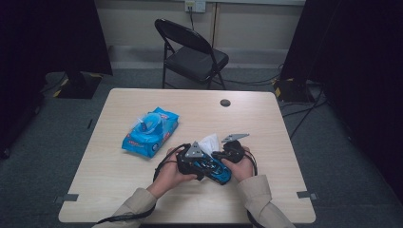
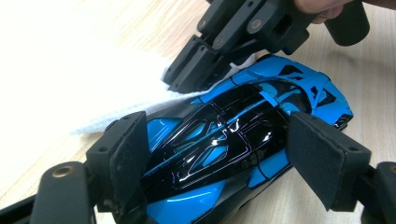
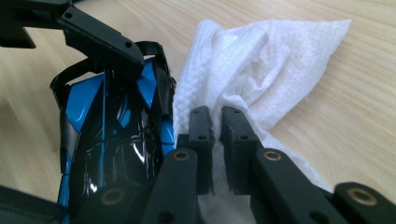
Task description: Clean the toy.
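One pale wooden table [image 1: 142, 190] stands on grey carpet, with a black folding chair [image 1: 192, 52] beyond its twelve o'clock edge. A blue wipes pack [image 1: 151, 132] lies toward ten o'clock of the table's centre. Both forearms enter from six o'clock and meet near that edge. The left gripper [image 2: 219, 154] is clamped across the blue and black toy car [image 2: 224, 140], flat on the table. The right gripper [image 3: 215, 140], at the car's three o'clock side, pinches the white wipe [image 3: 261, 60] against it. Bare tabletop lies toward nine and three o'clock.
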Action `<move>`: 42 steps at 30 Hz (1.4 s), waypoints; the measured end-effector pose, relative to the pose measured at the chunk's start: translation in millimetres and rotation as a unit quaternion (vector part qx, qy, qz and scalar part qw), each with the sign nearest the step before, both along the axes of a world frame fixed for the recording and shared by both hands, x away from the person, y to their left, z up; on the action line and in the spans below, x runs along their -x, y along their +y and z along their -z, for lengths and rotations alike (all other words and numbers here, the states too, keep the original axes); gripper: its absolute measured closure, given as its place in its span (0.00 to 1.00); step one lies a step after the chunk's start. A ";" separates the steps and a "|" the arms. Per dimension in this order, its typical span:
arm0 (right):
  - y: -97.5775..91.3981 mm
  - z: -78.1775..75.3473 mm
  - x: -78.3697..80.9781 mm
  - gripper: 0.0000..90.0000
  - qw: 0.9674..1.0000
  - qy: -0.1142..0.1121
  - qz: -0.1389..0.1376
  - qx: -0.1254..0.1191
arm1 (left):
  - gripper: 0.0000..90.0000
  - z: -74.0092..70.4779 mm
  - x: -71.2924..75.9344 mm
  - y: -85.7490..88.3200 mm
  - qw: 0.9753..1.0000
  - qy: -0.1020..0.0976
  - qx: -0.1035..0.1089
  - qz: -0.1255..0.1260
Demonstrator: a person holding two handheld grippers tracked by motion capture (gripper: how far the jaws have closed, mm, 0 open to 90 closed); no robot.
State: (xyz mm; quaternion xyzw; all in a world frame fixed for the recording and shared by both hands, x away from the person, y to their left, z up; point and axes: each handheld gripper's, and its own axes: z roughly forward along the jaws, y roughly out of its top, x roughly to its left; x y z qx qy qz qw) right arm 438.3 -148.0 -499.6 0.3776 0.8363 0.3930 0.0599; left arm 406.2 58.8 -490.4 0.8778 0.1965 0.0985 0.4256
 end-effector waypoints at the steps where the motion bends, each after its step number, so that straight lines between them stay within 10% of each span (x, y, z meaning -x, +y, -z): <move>1: -0.9 0.1 0.7 0.93 1.000 -0.001 0.002 0.000 | 0.24 0.0 0.0 -0.3 1.000 -0.001 -0.001 0.001; 42: -84.5 0.1 54.1 0.92 0.999 -0.020 0.030 -0.007 | 0.24 0.6 1.3 -0.6 1.000 -0.005 0.001 0.001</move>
